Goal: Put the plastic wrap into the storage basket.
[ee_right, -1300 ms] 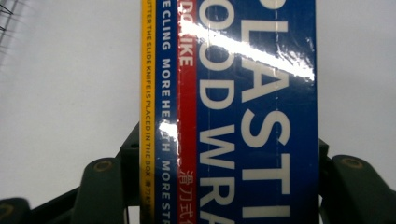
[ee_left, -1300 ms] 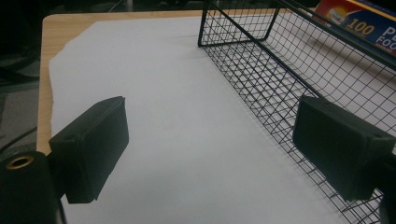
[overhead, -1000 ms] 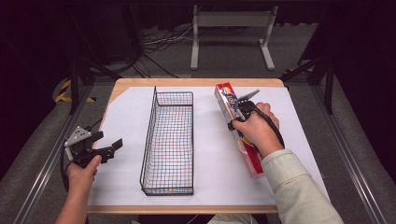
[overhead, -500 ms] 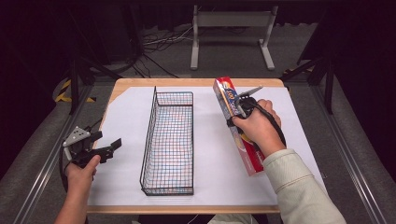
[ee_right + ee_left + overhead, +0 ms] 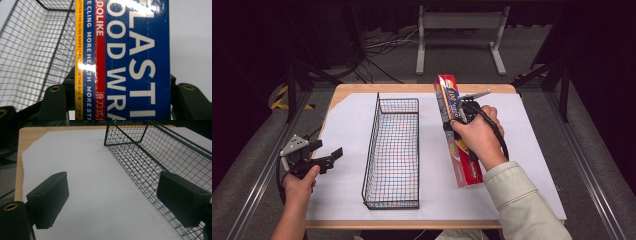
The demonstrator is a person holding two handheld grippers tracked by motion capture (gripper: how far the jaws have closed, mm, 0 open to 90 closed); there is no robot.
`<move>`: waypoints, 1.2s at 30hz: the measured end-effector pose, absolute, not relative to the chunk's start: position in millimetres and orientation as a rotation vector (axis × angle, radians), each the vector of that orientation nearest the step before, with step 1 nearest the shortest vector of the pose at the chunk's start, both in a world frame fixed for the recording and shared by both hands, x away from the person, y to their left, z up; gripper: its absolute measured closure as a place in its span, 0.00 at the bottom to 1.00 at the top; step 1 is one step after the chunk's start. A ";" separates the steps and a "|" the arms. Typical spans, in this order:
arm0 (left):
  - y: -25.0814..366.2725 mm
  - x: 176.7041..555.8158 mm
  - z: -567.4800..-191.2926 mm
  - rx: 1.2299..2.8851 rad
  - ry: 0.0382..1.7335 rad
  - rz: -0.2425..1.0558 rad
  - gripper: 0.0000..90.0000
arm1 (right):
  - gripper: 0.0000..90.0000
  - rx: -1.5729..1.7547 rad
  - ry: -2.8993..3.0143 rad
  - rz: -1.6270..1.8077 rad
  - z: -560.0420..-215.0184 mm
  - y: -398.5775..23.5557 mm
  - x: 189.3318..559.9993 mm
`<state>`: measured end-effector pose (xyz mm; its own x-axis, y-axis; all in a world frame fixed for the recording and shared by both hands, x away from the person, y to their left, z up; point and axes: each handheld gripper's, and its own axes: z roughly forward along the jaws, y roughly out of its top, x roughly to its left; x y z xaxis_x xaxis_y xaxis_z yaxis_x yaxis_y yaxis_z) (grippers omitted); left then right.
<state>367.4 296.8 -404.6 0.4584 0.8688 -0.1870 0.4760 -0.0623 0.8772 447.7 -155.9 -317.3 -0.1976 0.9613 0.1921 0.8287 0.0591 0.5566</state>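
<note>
A long red and blue plastic wrap box lies lengthwise on the white sheet, right of a black wire basket. My right gripper is shut on the box near its far half. In the right gripper view the box stands between the two jaws of that gripper, with the basket to its left. The box's far end looks raised off the sheet. My left gripper hovers open near the table's left edge, left of the basket. Its view shows the gripper holding nothing, with the basket ahead on the right.
A white paper sheet covers most of the wooden table. The basket has nothing in it. Beyond the table's far edge, a metal stand and cables sit on the dark floor.
The box's far end has risen a little and shifted toward the far edge with my right gripper. The left gripper has stayed in place.
</note>
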 end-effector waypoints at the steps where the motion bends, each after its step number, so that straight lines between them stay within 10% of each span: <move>1: 296.7 368.2 -404.6 1.702 1.167 0.488 0.13 | 0.45 1.834 2.100 0.850 -316.5 -153.5 447.4; 36: 289.1 387.2 -403.9 1.675 1.152 0.450 0.13 | 0.45 1.891 2.035 0.925 -294.4 -70.7 445.4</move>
